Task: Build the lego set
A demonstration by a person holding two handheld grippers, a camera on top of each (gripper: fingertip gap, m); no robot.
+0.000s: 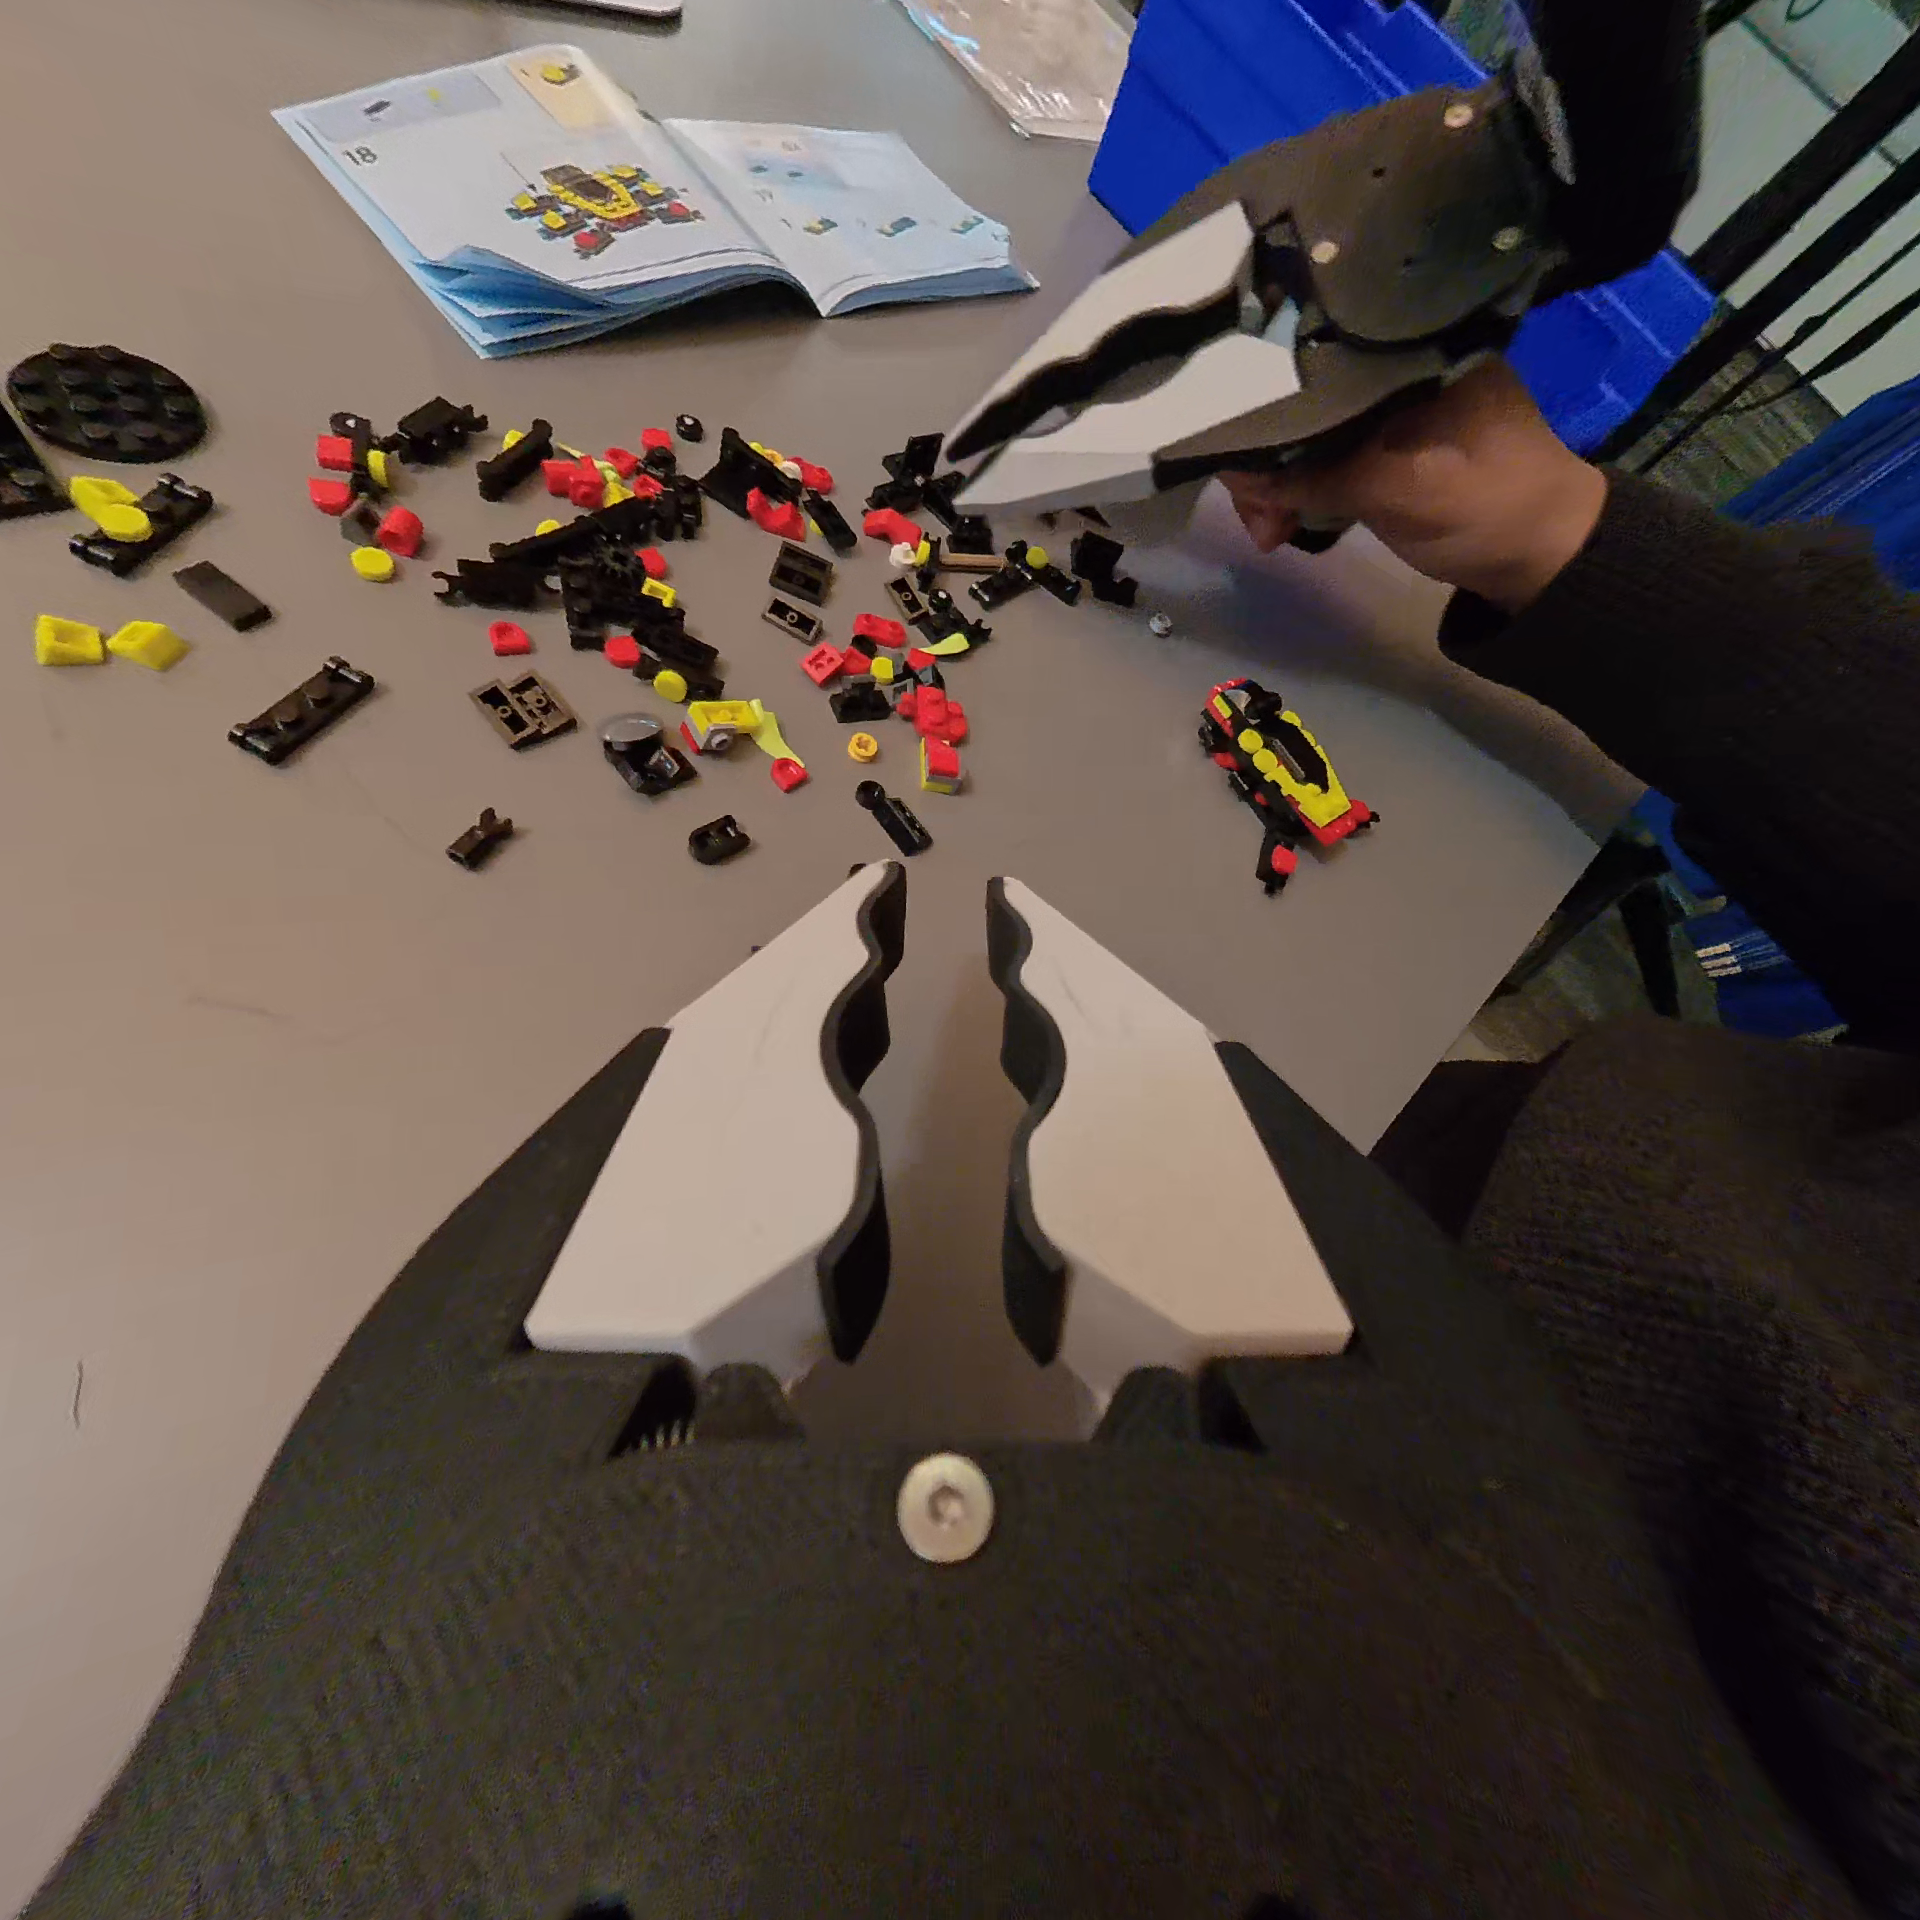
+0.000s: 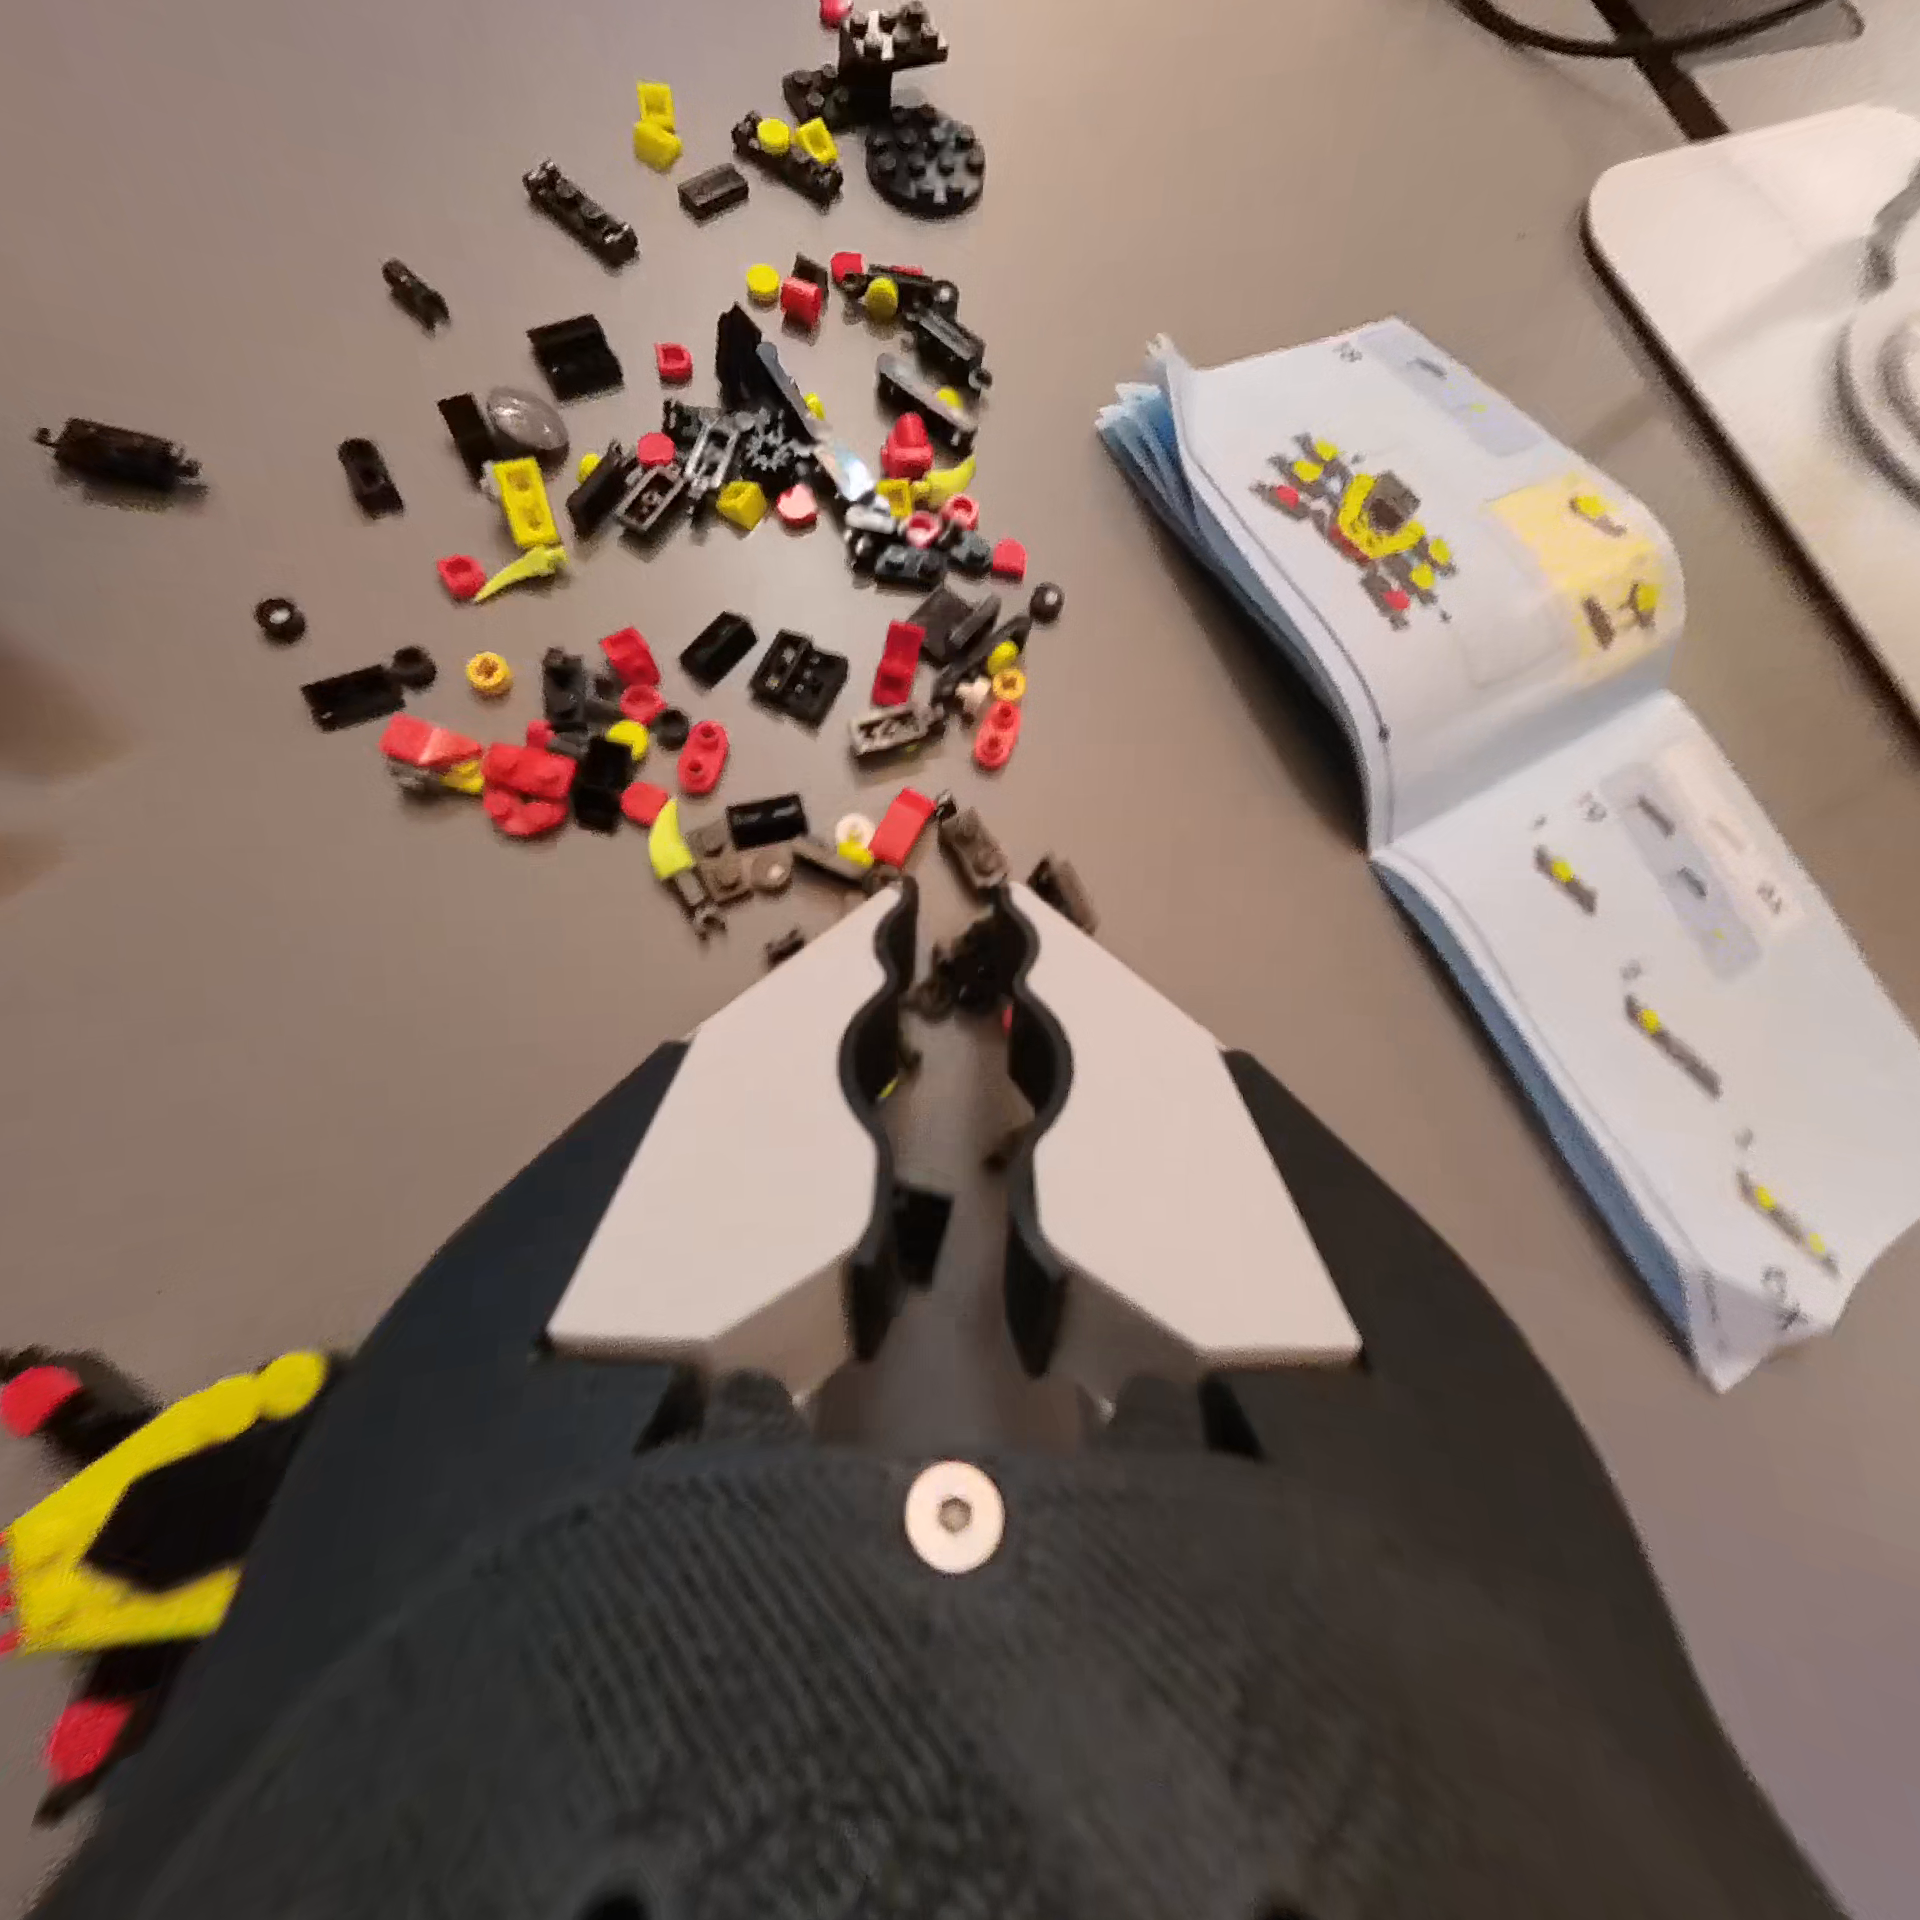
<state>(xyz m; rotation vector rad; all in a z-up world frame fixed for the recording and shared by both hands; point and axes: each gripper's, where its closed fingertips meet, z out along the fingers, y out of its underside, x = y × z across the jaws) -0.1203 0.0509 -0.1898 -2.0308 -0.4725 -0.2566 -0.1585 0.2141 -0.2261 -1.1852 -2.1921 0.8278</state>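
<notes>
My left gripper (image 1: 945,878) is open and empty, a little above the grey table (image 1: 312,1039). A black bar with a ball end (image 1: 894,816) lies just ahead of its tips. My right gripper (image 2: 956,894) is open, tips down at the near edge of a pile of loose red, yellow and black bricks (image 2: 727,520). Small black pieces (image 2: 966,966) show in the gap between its fingers; the pads do not press on them. The left wrist view shows the right gripper (image 1: 956,478) held by a hand, tips at the pile (image 1: 665,561).
A partly built black, yellow and red model (image 1: 1288,769) sits near the table's right edge, also blurred in the right wrist view (image 2: 135,1496). An open instruction booklet (image 1: 644,197) lies behind the pile. A black round plate (image 1: 104,400) is far left. Blue bins (image 1: 1247,94) stand beyond. My hands' fingertips stand some 20 centimeters from each other.
</notes>
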